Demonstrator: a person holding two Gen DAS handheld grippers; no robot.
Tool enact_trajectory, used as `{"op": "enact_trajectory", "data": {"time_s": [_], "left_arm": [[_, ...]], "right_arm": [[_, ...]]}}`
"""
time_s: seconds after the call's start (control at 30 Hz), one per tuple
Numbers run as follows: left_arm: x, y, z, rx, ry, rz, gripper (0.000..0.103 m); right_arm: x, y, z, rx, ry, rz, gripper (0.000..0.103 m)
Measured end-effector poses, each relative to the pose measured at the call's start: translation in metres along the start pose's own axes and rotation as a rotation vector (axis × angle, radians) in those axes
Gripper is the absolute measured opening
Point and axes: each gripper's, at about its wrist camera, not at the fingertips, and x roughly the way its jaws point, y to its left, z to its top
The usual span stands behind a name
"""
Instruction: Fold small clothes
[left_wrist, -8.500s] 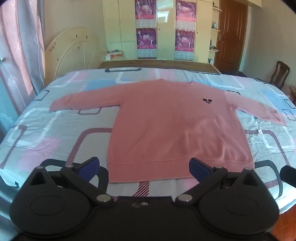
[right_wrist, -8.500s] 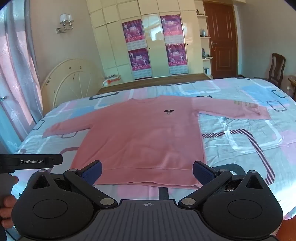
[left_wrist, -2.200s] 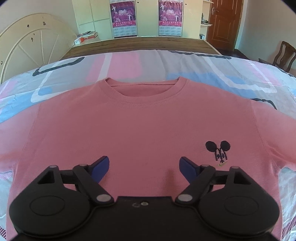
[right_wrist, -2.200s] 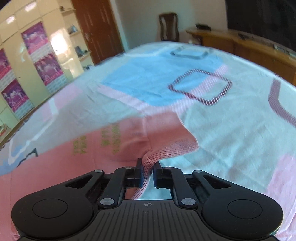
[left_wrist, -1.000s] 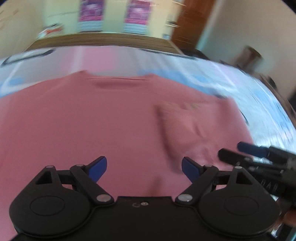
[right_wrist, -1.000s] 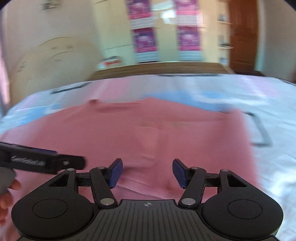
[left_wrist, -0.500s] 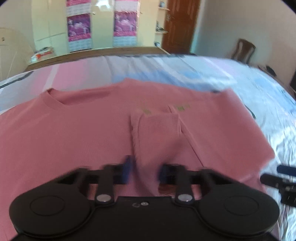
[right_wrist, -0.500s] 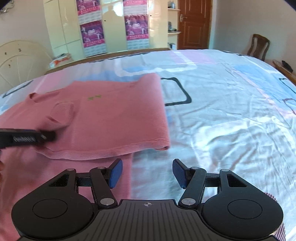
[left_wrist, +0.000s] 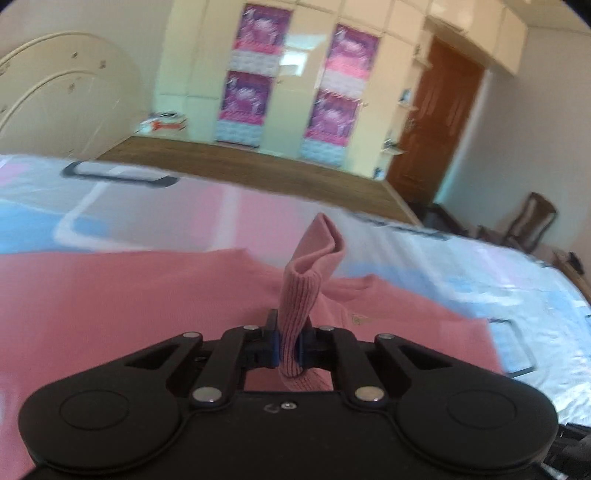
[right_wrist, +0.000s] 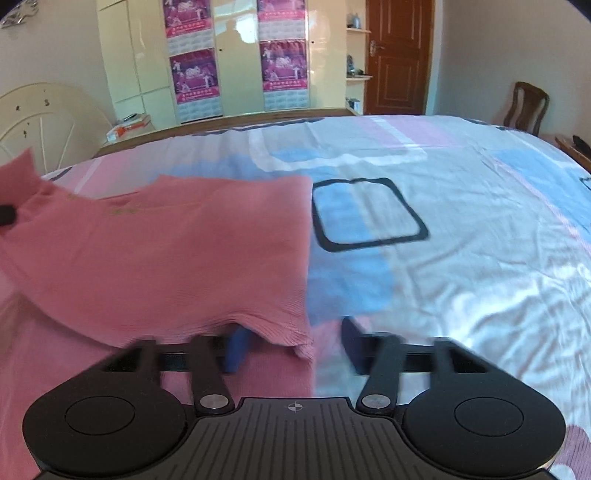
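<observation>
A pink sweater (left_wrist: 110, 302) lies on the bed, its right side folded over the body (right_wrist: 166, 258). My left gripper (left_wrist: 288, 350) is shut on the ribbed cuff of the sleeve (left_wrist: 299, 295), which stands up between the pads. My right gripper (right_wrist: 295, 347) is open, its fingers either side of the ribbed hem corner (right_wrist: 288, 332) of the folded flap; the left finger (right_wrist: 236, 350) sits under the hem. The raised cuff shows at the far left of the right wrist view (right_wrist: 18, 173).
The bed sheet (right_wrist: 443, 258) has pink, blue and white blocks and spreads to the right of the sweater. A wooden footboard (left_wrist: 240, 166), wardrobes with posters (right_wrist: 236, 62), a brown door (right_wrist: 399, 55) and a chair (right_wrist: 528, 107) stand beyond the bed.
My left gripper has shut on the sleeve cuff and lifted it off the sweater. My right gripper has moved forward to the hem corner of the folded flap.
</observation>
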Motion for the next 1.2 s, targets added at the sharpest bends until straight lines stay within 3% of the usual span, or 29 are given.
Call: {"op": "enact_trajectory", "data": {"time_s": [0.03,0.23,0.33,0.4,0.43,0.53,0.6,0.7,0.8,1.03,1.1,1.13,1.2], "left_arm": [[0.003,0.009,-0.003,-0.021,0.019,0.009,0.008],[0.024,0.038,-0.032,-0.075,0.142,0.040,0.009],[0.025,0.045,-0.032,-0.086,0.145,0.075,0.030],[0.017,0.052,-0.025,-0.083,0.124,0.120,0.058],[0.011,0.056,-0.023,-0.092,0.103,0.142,0.063],[-0.006,0.071,-0.014,-0.129,0.039,0.182,0.063],[-0.011,0.067,-0.009,-0.121,0.022,0.169,0.063],[-0.001,0.050,-0.003,-0.085,0.047,0.119,0.063],[0.016,0.034,-0.006,-0.048,0.076,0.092,0.063],[0.050,0.039,-0.022,0.001,0.130,0.123,0.064],[0.053,0.040,-0.024,0.007,0.144,0.149,0.067],[0.051,0.043,-0.026,-0.008,0.141,0.141,0.067],[0.049,0.042,-0.026,-0.002,0.140,0.144,0.067]], "right_arm": [[0.004,0.000,0.001,0.010,0.017,0.006,0.012],[0.008,-0.007,-0.005,0.015,0.042,-0.004,0.010],[0.003,-0.010,-0.007,0.007,0.060,0.019,0.010],[-0.005,-0.013,-0.008,-0.002,0.072,0.034,0.010],[-0.012,-0.016,-0.009,0.005,0.069,0.039,0.010],[-0.028,-0.022,-0.004,0.017,0.022,0.055,0.010],[-0.025,-0.024,0.008,0.022,0.004,0.064,0.011],[0.001,-0.026,0.034,0.054,0.011,0.088,0.015],[0.032,-0.022,0.058,0.081,0.018,0.100,0.029],[0.099,-0.018,0.098,0.155,0.055,0.117,0.030],[0.111,-0.017,0.104,0.163,0.059,0.122,0.026],[0.112,-0.015,0.107,0.158,0.055,0.128,0.006],[0.112,-0.008,0.107,0.103,0.050,0.103,0.007]]}}
